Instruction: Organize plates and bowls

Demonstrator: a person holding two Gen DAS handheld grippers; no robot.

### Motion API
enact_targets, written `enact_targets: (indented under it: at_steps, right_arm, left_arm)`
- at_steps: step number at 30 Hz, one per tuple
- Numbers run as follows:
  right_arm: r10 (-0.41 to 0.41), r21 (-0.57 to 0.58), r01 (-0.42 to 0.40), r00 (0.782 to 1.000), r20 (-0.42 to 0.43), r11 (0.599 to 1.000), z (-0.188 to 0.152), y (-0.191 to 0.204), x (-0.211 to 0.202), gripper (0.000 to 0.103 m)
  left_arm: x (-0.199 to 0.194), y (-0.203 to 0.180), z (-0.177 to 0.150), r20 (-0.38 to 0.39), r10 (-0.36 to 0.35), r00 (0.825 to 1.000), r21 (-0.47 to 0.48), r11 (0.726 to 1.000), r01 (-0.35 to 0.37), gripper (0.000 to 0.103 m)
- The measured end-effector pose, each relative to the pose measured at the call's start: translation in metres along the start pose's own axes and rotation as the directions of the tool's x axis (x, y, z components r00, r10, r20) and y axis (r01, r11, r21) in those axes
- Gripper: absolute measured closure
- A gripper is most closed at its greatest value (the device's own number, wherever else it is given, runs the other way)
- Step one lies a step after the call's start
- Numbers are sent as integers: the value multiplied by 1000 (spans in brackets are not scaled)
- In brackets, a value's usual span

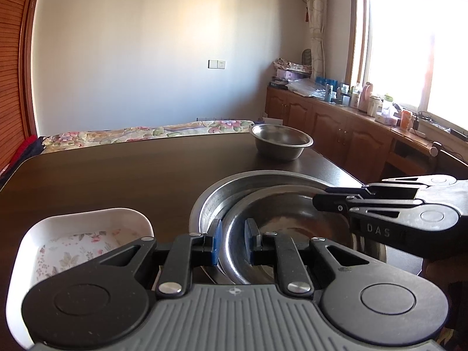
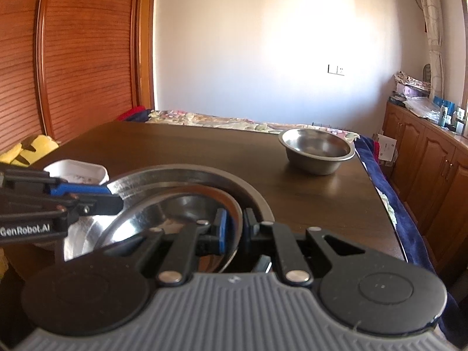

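A steel bowl point(image 1: 280, 228) sits inside a wider steel plate point(image 1: 216, 196) on the dark wooden table point(image 1: 117, 175). My left gripper point(image 1: 232, 241) straddles the bowl's left rim, its blue pads close on either side of it. My right gripper point(image 2: 234, 229) straddles the bowl's point(image 2: 175, 210) right rim the same way; it also shows from the side in the left wrist view point(image 1: 321, 199). The plate point(image 2: 181, 175) shows behind the bowl. A second steel bowl point(image 1: 281, 142) stands apart at the table's far right corner point(image 2: 317, 150). A white floral square dish point(image 1: 76, 239) lies to the left point(image 2: 77, 172).
A bed with a floral cover point(image 1: 146, 131) lies beyond the table's far edge. Wooden cabinets point(image 1: 336, 128) with clutter run along the right under a window. A wooden slatted door point(image 2: 73, 58) stands at the left.
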State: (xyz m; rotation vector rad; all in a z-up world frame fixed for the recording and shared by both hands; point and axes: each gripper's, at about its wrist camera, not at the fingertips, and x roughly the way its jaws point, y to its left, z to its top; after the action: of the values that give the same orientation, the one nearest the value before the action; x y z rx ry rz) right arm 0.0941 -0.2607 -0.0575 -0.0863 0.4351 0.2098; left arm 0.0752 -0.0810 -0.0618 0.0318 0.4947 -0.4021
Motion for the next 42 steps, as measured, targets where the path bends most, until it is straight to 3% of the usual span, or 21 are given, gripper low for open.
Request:
enact_targets:
  at_steps: [15,19,23,33,35,42]
  right_arm:
    - [-5,21,3,998,60,1000,7,-3,-12,89]
    - [-7,28,5,997,71,1000,8,-5,-15,89]
    - [-15,34,12,996,83,999,9,-8,-17,89]
    - [-48,57,43,993,105,997,18,-38,-11,89]
    - [-58,66,51,993,105,996,21,-48,-7,89]
    - [-94,67,87,991,98,994,34,-83,11,89]
  left_arm:
    - [1,1,1,6,-8,1000,6,1000,8,86]
    - [0,1,1,5,-9,1000,7,1000,9,81]
    - [0,3,3,3,-18,1000,7,1000,18,62]
    - [9,6,30,10,-11,1000,40,999,11,33]
    - [12,6,37,16,-5,1000,45,999,4,22]
    - [32,1,66,23,-11,1000,59,998,10,18]
